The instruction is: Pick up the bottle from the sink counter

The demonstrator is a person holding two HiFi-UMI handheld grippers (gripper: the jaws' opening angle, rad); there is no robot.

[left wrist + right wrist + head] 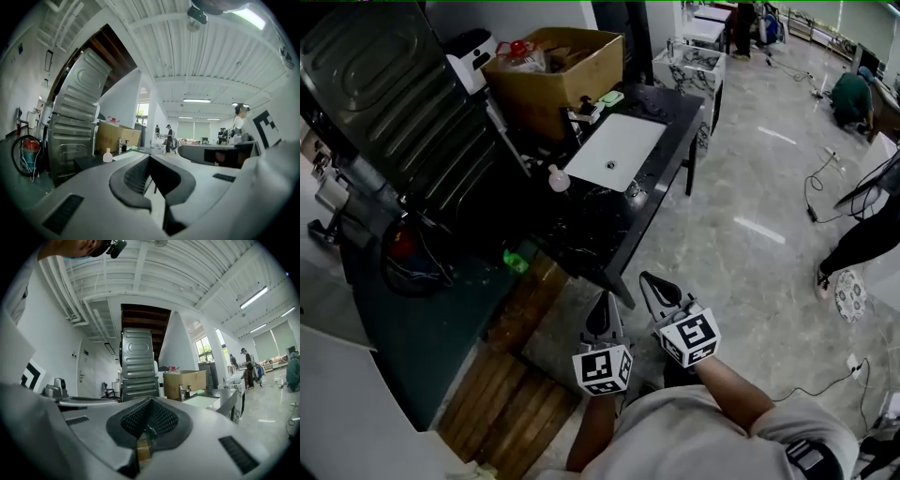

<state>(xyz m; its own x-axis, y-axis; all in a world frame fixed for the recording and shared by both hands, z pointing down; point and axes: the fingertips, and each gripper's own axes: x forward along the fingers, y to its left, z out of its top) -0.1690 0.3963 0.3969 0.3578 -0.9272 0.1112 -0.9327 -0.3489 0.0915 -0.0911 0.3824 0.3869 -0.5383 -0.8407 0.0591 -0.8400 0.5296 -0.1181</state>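
Head view: black counter (666, 173) with a white sink (617, 148) set into it. The bottle (559, 178), small and pale with a narrow neck, stands upright on the counter just beside the sink's near left corner. Nothing touches it. In the left gripper view the bottle (108, 155) shows far off on the counter edge, left of the jaws.

A faucet (582, 114) sits at the sink's far left side, and a cardboard box (555, 66) full of clutter stands behind it. A ribbed metal panel (394, 108) leans left of the counter. A green item (517, 259) lies on the floor below the counter's left side. Wood planks (511, 380) lie on the floor near the person.

The left gripper (602, 305) and right gripper (656, 286) are side by side, low in the frame, off the counter's near end and well apart from the bottle.

The left gripper (152, 180) has its jaws closed together, nothing between them. The right gripper (149, 420) has its pads meeting too, claw narrow and empty; a brown sliver shows in the slit below the pads, possibly the floor planks, hard to tell.

A person (853, 94) crouches on the floor far right.
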